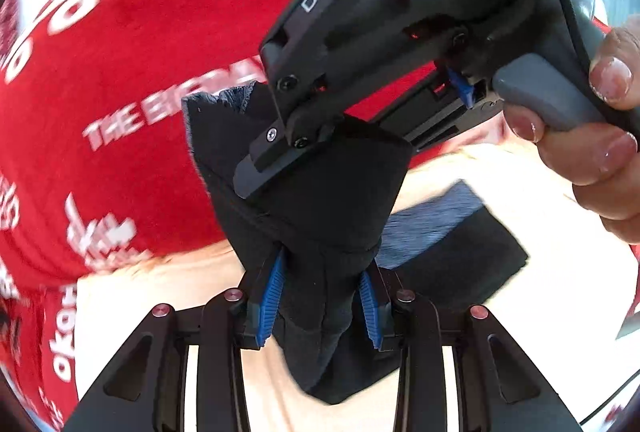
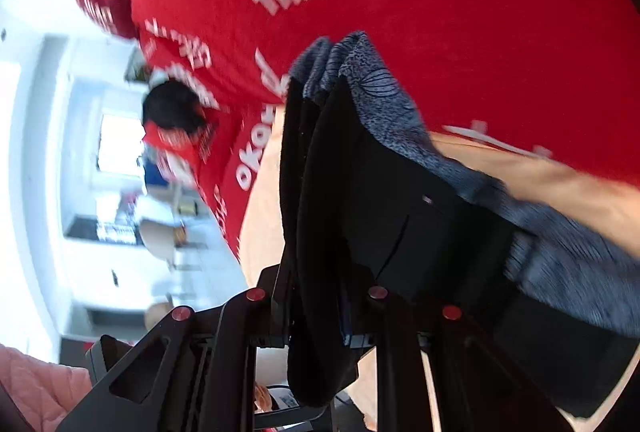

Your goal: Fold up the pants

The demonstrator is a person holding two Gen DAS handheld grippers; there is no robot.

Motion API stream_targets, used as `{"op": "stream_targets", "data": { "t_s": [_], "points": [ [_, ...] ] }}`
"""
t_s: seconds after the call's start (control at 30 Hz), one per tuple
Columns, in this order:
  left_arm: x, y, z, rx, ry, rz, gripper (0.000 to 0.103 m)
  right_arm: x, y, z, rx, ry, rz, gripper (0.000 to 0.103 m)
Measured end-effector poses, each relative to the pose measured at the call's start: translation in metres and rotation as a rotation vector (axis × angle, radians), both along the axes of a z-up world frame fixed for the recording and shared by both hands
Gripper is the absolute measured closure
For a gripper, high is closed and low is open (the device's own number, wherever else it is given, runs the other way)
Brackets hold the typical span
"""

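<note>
The pants [image 1: 336, 191] are black with a blue-grey patterned lining and hang lifted above a light tan table [image 1: 540, 292]. My left gripper [image 1: 320, 296] is shut on a bunched fold of them, blue pads pressing both sides. The right gripper [image 1: 288, 147] shows in the left wrist view just above, clamped on the same cloth edge, held by a hand [image 1: 600, 135]. In the right wrist view my right gripper [image 2: 316, 312] is shut on the pants [image 2: 400, 191], whose patterned waistband [image 2: 380, 103] trails to the right.
The person's red printed shirt [image 1: 140, 51] fills the background close behind the pants. A folded part of the pants [image 1: 460, 244] rests on the table. A bright room with another person [image 2: 176, 119] lies at the left of the right wrist view.
</note>
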State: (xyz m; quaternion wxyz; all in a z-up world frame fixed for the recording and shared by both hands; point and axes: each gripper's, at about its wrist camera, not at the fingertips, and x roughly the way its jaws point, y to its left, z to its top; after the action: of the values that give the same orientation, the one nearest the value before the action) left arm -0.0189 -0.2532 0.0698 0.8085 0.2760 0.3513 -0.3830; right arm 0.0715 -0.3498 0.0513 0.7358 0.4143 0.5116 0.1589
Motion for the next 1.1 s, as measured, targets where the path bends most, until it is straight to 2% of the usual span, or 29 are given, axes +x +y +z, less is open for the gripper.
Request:
{"op": "stream_targets", "data": {
  "t_s": [0.13, 0.23, 0.43, 0.53, 0.67, 0.7, 0.73, 0.8, 0.87, 0.93, 1.0, 1.1],
  "points": [
    [-0.042, -0.046, -0.007, 0.047, -0.013, -0.104, 0.068, -0.061, -0.054, 0.003, 0.031, -0.030, -0.091, 0.084],
    [-0.066, -0.073, -0.021, 0.083, -0.009, -0.166, 0.068, -0.108, -0.088, -0.009, 0.067, -0.041, -0.171, 0.084],
    [-0.109, -0.122, -0.071, 0.190, 0.001, -0.267, 0.068, -0.190, -0.145, -0.047, 0.117, -0.011, -0.300, 0.084],
    [-0.119, -0.131, -0.099, 0.251, 0.030, -0.280, 0.068, -0.214, -0.161, -0.081, 0.137, 0.033, -0.337, 0.084],
    [-0.127, -0.131, -0.122, 0.305, 0.022, -0.287, 0.066, -0.231, -0.167, -0.127, 0.177, 0.075, -0.369, 0.084],
    [-0.127, -0.131, -0.124, 0.316, 0.025, -0.283, 0.062, -0.234, -0.168, -0.135, 0.192, 0.074, -0.374, 0.084],
    [-0.125, -0.130, -0.125, 0.315, 0.051, -0.278, 0.052, -0.236, -0.169, -0.139, 0.195, 0.073, -0.377, 0.084],
    [-0.120, -0.129, -0.123, 0.300, 0.088, -0.253, 0.049, -0.236, -0.168, -0.146, 0.190, 0.077, -0.380, 0.084],
    [-0.116, -0.127, -0.118, 0.294, 0.101, -0.243, 0.049, -0.235, -0.168, -0.148, 0.198, 0.076, -0.388, 0.084],
    [-0.112, -0.122, -0.111, 0.292, 0.122, -0.224, 0.049, -0.234, -0.167, -0.142, 0.162, 0.073, -0.378, 0.083],
    [-0.105, -0.112, -0.103, 0.279, 0.162, -0.198, 0.049, -0.232, -0.166, -0.132, 0.091, 0.100, -0.374, 0.081],
    [-0.088, -0.094, -0.090, 0.259, 0.166, -0.135, 0.049, -0.224, -0.163, -0.118, -0.029, 0.168, -0.354, 0.075]
  ]
}}
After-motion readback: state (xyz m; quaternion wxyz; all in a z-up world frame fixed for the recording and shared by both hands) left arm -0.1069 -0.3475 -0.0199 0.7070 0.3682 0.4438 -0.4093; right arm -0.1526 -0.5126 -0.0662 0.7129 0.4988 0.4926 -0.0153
